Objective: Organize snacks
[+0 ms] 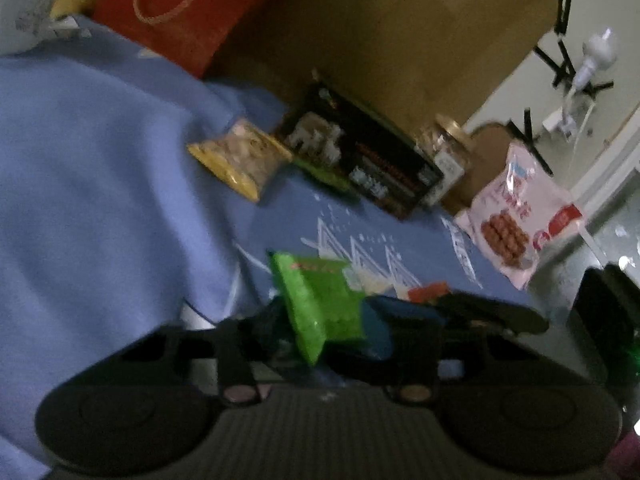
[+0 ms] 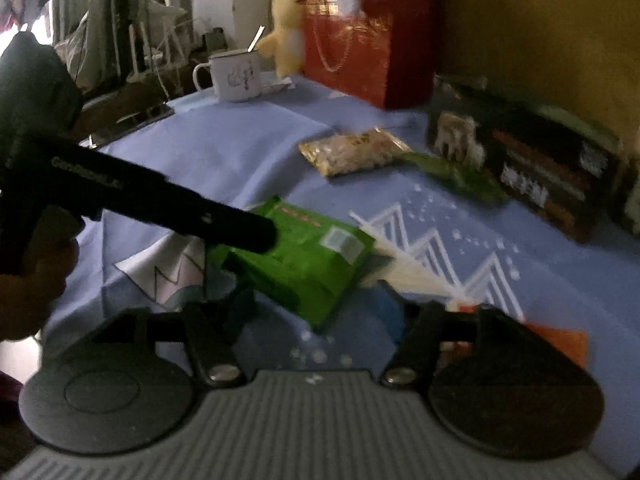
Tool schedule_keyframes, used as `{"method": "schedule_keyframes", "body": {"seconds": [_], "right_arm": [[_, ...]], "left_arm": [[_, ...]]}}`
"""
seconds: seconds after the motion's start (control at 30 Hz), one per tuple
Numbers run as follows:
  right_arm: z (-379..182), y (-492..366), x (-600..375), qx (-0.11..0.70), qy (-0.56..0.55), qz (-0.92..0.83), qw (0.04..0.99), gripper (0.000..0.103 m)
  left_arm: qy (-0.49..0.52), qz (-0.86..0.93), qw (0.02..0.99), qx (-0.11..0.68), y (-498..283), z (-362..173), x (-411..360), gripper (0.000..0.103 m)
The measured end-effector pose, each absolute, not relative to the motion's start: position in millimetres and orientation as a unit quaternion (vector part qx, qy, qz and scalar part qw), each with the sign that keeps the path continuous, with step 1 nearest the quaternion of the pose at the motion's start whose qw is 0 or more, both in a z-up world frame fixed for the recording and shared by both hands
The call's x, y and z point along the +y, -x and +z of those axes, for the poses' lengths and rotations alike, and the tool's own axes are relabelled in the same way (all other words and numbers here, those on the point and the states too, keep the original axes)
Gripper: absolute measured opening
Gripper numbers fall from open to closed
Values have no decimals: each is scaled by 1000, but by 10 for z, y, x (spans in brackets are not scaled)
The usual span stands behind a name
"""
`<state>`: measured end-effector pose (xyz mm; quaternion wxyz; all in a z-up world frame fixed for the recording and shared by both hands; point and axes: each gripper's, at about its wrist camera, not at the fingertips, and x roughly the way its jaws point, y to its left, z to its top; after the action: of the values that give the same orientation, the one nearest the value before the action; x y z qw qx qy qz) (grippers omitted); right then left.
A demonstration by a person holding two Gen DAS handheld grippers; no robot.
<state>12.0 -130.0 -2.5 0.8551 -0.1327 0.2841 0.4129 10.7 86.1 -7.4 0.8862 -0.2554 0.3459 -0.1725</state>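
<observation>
Up close in the left wrist view, the left gripper (image 1: 320, 320) has its jaws drawn narrow on a bright green plastic snack packet (image 1: 320, 304), which stands tilted between the dark fingers above a pale blue tablecloth (image 1: 100, 152) printed with white zigzag peaks. Beyond it lie a clear packet with yellow ends (image 1: 244, 158) full of pale nuts, a long black printed box (image 1: 360, 156) against a brown cardboard wall (image 1: 400, 32), a gold-lidded clear jar (image 1: 446, 144), and a pink-and-white bag (image 1: 520, 216) showing round brown biscuits, which overhangs the table's far edge. A red paper gift bag (image 1: 180, 4) with cord handles stands at the top.

From the right wrist view, the right gripper (image 2: 316, 320) has its jaws fairly wide, with the near corner of the green packet (image 2: 308, 260) between them; whether the pads touch it is lost in blur. The black finger of the left gripper (image 2: 180, 208) reaches in from the left onto that packet, with a hand (image 2: 32, 280) behind it. Farther back stand a white enamel mug (image 2: 236, 76), a yellow plush duck (image 2: 288, 28) and the red bag (image 2: 360, 40).
</observation>
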Motion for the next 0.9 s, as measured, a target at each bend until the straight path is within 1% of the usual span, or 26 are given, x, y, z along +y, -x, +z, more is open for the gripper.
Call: {"method": "schedule_keyframes", "body": {"seconds": [0.03, 0.07, 0.1, 0.2, 0.37, 0.47, 0.67, 0.83, 0.9], "right_arm": [[-24, -97, -1256, 279, 141, 413, 855, 53], [-21, -79, -1230, 275, 146, 411, 857, 51], [-20, -61, -1228, 271, 148, 415, 856, 47], [4, -35, -1267, 260, 149, 409, 862, 46], [186, -54, -1439, 222, 124, 391, 885, 46], [343, -152, -1557, 194, 119, 374, 899, 46], [708, -668, -1815, 156, 94, 327, 927, 46], [809, -1409, -2004, 188, 41, 308, 932, 46], [779, -1655, -2016, 201, 22, 299, 933, 48]], "left_arm": [[247, -167, 890, 346, -108, -62, 849, 32], [255, -169, 886, 349, -123, -58, 873, 29], [266, -170, 881, 351, -140, -54, 899, 27], [275, -182, 878, 347, -193, 27, 913, 25], [238, -211, 893, 319, -353, 362, 743, 25], [217, -234, 896, 309, -621, 614, 616, 25], [173, -255, 910, 277, -1320, 1081, 212, 25], [161, -236, 917, 279, -1935, 1100, -47, 25], [156, -214, 922, 281, -2134, 1027, -100, 32]]}}
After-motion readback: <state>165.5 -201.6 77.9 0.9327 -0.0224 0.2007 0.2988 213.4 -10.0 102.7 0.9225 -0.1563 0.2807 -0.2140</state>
